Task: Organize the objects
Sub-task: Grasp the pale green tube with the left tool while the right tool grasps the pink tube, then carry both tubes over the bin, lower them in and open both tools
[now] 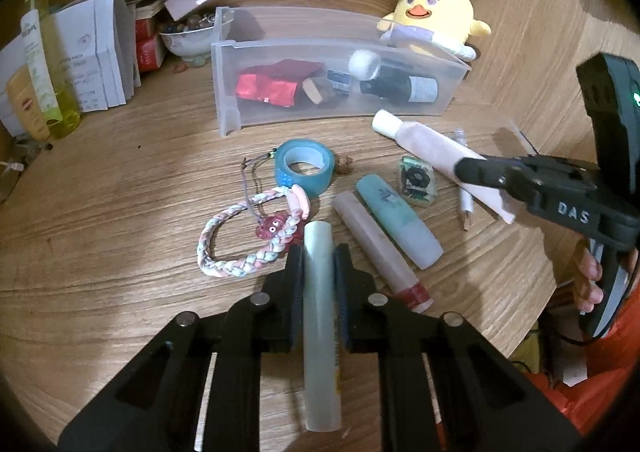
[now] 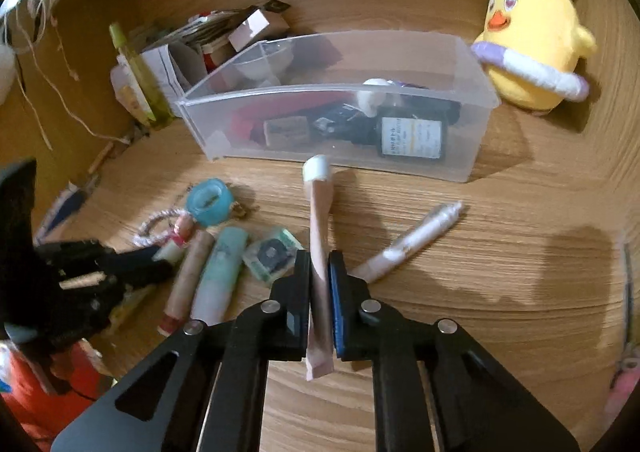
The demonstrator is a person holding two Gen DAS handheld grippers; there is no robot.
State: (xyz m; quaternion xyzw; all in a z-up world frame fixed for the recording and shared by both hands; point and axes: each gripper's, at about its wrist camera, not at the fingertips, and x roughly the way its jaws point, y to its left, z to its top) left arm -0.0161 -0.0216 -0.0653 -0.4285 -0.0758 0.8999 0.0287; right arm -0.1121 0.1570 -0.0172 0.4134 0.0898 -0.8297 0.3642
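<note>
On a cluttered wooden desk (image 1: 100, 179), the left tool (image 1: 318, 252) clamps a pale blue-white tube (image 1: 320, 332) beside a braided bracelet (image 1: 244, 240). The right tool (image 2: 319, 262) pinches the flat end of a pink tube (image 2: 318, 211), its white cap pointing at the clear plastic bin (image 2: 460, 171), just short of its front wall.

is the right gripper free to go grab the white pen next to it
Probably not yet: the right gripper is shut on the pink tube. The pen lies unobstructed just beside it.
</note>
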